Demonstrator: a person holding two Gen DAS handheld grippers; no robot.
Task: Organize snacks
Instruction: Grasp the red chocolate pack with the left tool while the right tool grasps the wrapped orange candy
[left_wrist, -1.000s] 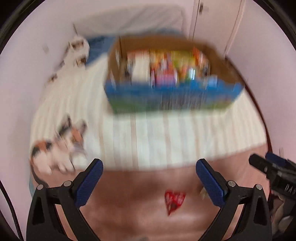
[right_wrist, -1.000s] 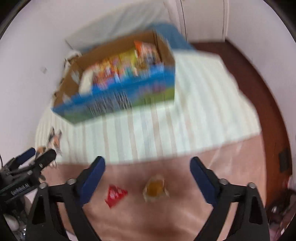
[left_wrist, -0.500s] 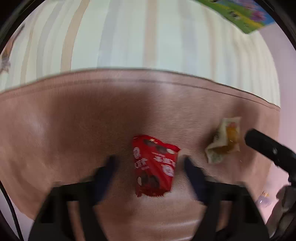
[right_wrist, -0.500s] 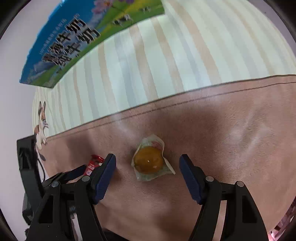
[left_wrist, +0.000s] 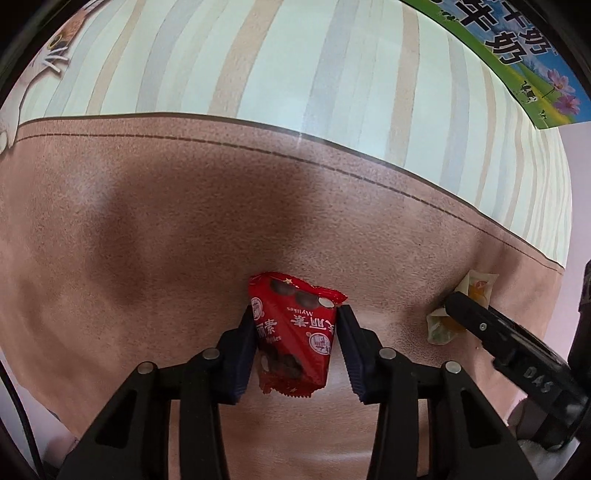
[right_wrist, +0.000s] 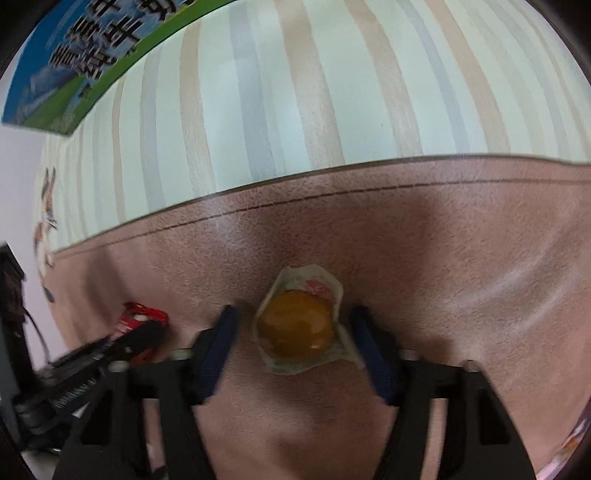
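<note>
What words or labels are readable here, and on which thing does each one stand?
"Mylikes" and "丽素": on the red packet.
"DAS": on a finger of the right tool.
"牛奶": on the blue-green box, cut off at the edge.
Wrapper of the yellow snack: print too small to read.

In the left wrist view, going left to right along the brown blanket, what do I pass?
Left gripper closed on the red snack packet → pale wrapped snack with the orange centre, partly behind the right gripper's black finger → edge of the bed.
</note>
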